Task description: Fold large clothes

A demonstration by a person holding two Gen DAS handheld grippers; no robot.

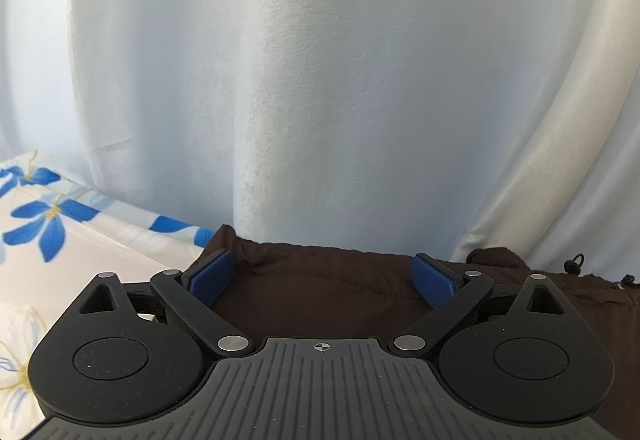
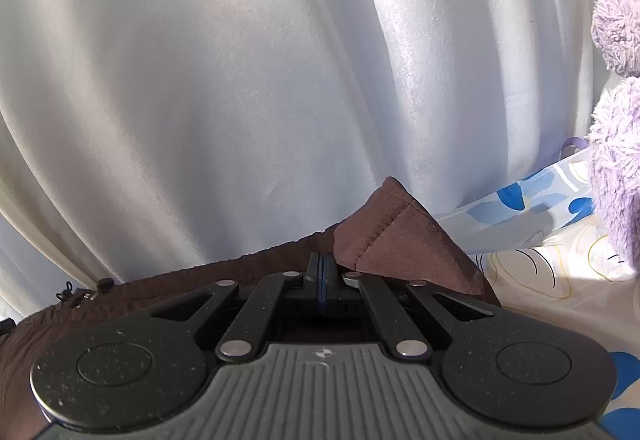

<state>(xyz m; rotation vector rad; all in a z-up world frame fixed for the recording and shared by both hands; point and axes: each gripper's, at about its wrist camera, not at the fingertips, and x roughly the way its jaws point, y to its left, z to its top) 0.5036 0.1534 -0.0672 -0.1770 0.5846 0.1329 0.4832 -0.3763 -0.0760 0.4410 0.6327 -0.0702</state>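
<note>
left tongs point(image 1: 322, 276) spread | right tongs point(image 2: 325, 274) pinched | matte brown garment point(image 2: 396, 236)

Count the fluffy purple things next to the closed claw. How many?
2, both at the right edge of the right wrist view: one fluffy purple lump up high, another below it. They may be parts of one toy; the rest is out of frame.

A pale curtain point(image 1: 320, 59) hangs in broad folds across the whole background in both views. Below it lies a white bedsheet point(image 1: 60, 240) printed with blue flowers, bright where sunlight falls on it. At the right edge of the right wrist view, a fluffy lilac plush toy point(image 2: 618, 159) rests on the sheet.
</note>
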